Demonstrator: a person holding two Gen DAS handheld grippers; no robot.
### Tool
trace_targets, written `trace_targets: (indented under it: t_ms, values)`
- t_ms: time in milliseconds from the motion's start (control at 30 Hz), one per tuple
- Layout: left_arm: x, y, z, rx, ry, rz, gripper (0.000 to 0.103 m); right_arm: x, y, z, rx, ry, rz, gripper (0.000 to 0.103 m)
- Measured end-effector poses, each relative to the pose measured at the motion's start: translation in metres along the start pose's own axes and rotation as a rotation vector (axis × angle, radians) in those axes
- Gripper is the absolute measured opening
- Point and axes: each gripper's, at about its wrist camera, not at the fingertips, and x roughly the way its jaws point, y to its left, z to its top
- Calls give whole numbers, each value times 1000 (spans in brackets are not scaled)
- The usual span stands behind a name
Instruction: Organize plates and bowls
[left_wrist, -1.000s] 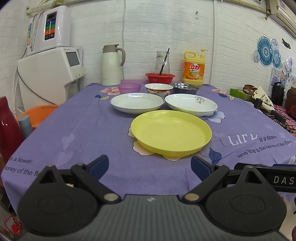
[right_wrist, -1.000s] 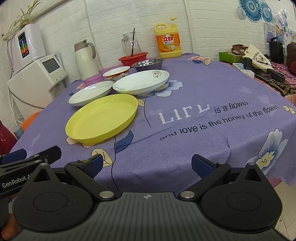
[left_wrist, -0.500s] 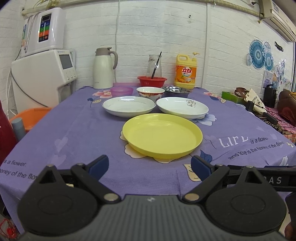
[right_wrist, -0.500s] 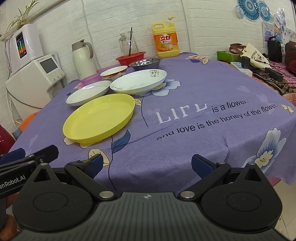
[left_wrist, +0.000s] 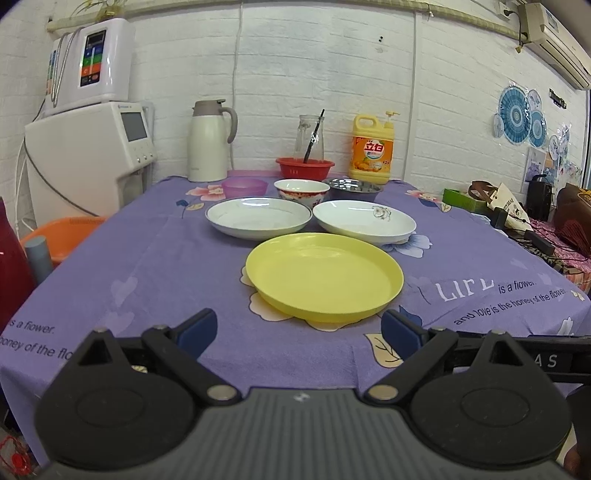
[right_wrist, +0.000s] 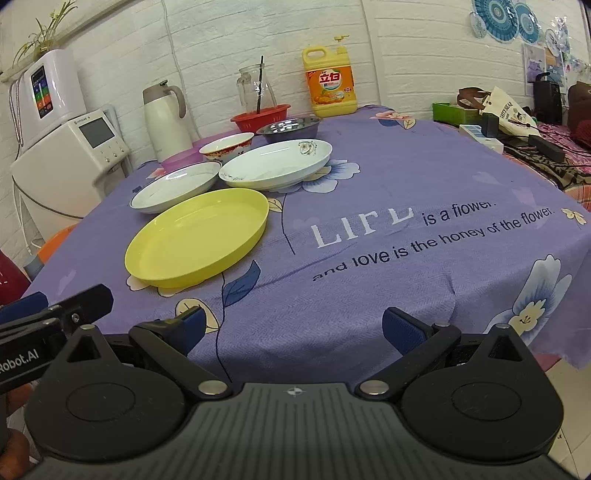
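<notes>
Both grippers, left gripper & right gripper, had fingers wide open, holding nothing. The yellow plate sat near, w/ two white plates just behind. A thin rim could slip out, or a bump could knock the far bowls.

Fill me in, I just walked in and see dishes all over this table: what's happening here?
A person holds two grippers at the near edge of the purple tablecloth, sorting plates and bowls. Nothing is picked up yet: the left gripper and right gripper both have their jaws open and empty. The yellow plate lies nearest, with two white plates behind it, then a purple bowl, a patterned bowl and a steel bowl.
</notes>
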Motion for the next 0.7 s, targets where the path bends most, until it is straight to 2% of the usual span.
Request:
trace_targets:
  t_ms: [700]
  values:
    - [4,4,-2,-9,13,3,94,5,-2,-3,-3,12,-3,103]
